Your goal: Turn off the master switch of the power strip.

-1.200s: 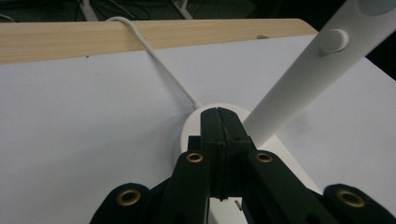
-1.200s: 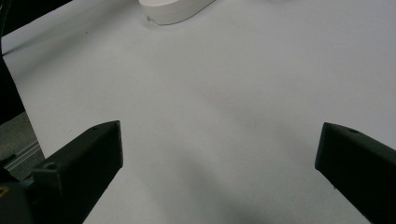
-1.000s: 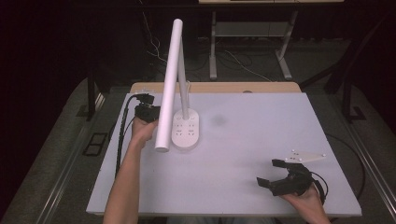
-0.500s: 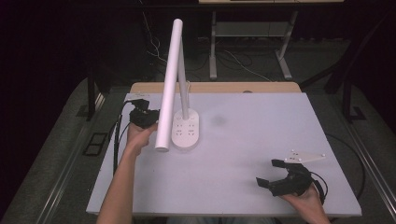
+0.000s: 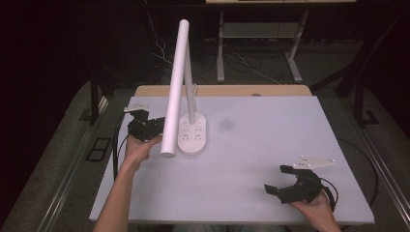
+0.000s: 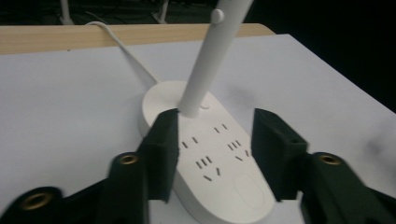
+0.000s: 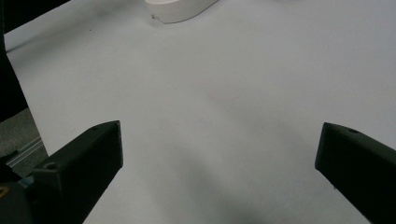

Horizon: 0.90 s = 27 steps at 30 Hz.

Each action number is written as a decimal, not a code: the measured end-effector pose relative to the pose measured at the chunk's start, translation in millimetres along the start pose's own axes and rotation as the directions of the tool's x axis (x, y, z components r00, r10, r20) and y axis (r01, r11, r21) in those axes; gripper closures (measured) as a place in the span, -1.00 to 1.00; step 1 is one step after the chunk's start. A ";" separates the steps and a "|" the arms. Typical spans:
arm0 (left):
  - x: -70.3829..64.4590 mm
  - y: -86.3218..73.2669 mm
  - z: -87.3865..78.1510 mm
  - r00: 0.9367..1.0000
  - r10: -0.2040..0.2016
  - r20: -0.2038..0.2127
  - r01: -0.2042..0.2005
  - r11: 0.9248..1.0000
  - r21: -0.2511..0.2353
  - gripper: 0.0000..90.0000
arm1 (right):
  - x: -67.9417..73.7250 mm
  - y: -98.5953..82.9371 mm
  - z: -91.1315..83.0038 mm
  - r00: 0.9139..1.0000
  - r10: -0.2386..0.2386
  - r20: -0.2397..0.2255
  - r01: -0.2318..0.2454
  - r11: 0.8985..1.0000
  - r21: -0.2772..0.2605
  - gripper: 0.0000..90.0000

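Observation:
A white desk lamp stands on the table's left half. Its oval base carries several socket slots, and its long tube head slants down toward the near left. My left gripper is just left of the base, partly behind the tube head. In the left gripper view this gripper is open, its jaws framing the base and the stem without touching them. My right gripper rests at the near right, far from the lamp. Its jaws stand wide open over bare table.
The white tabletop has a wooden strip along its far edge. The lamp's white cord runs from the base to that edge. Cables and metal desk legs lie on the dark floor beyond.
My left gripper has drawn back slightly toward the near left, away from the lamp base. The right gripper and the lamp have not moved.

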<state>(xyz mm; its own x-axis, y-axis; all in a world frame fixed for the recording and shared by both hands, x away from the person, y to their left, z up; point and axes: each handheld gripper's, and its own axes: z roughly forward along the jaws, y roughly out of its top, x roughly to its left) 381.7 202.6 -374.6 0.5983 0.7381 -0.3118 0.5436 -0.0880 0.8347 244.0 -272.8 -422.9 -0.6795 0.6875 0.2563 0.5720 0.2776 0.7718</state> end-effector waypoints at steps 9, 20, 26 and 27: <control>-14.1 -19.5 -14.7 0.998 0.006 0.066 -0.004 0.999 -0.032 -0.64 | 0.3 0.9 -1.9 1.000 -0.007 0.003 0.007 1.000 -0.008 -1.00; -35.4 -42.3 -28.5 0.993 0.038 0.108 -0.035 0.999 -0.032 -1.00 | 0.5 0.2 -2.8 1.000 -0.008 0.003 0.008 1.000 -0.010 -1.00; -46.6 -58.7 -34.6 0.993 0.061 0.103 -0.057 0.998 -0.039 -1.00 | 0.8 0.3 -2.4 1.000 -0.012 0.004 0.012 1.000 -0.009 -1.00; -48.2 -61.5 -35.0 0.993 0.066 0.103 -0.063 0.997 -0.037 -1.00 | 0.9 0.3 -2.3 1.000 -0.012 0.003 0.012 1.000 -0.009 -1.00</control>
<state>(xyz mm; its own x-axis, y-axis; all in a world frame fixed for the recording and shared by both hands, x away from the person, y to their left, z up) 298.8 195.8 -395.0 0.6903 0.6581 -0.3007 0.4826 -0.1091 0.8690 242.5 -273.6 -421.1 -0.6847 0.6863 0.2452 0.5598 0.2799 0.7799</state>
